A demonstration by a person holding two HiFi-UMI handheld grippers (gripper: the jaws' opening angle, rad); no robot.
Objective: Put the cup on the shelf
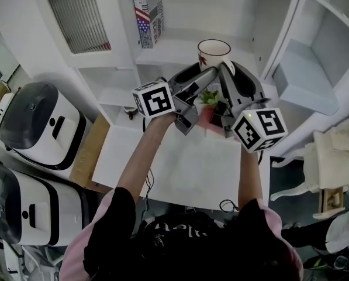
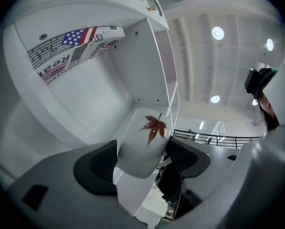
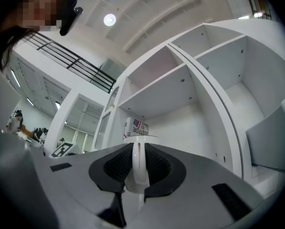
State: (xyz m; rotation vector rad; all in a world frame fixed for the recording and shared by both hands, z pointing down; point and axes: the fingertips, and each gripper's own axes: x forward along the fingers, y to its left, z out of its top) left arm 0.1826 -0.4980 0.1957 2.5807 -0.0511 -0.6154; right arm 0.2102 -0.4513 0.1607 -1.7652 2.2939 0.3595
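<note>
Left tongs (image 2: 142, 162) clamped on cup (image 1: 214, 51) body, right tongs (image 3: 138, 170) clamped on its handle (image 3: 138, 154), near shelf (image 1: 168, 55)

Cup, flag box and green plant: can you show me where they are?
cup (image 1: 215, 58), head view, its white outer wall
flag box (image 1: 148, 7), head view, its printed face
green plant (image 1: 209, 96), head view, its leaves

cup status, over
Left gripper shut on body of white leaf-print ceramic cup, right gripper shut on its handle. Cup at white shelf, touchdown unclear. Flag-print box to its left, apart.
</note>
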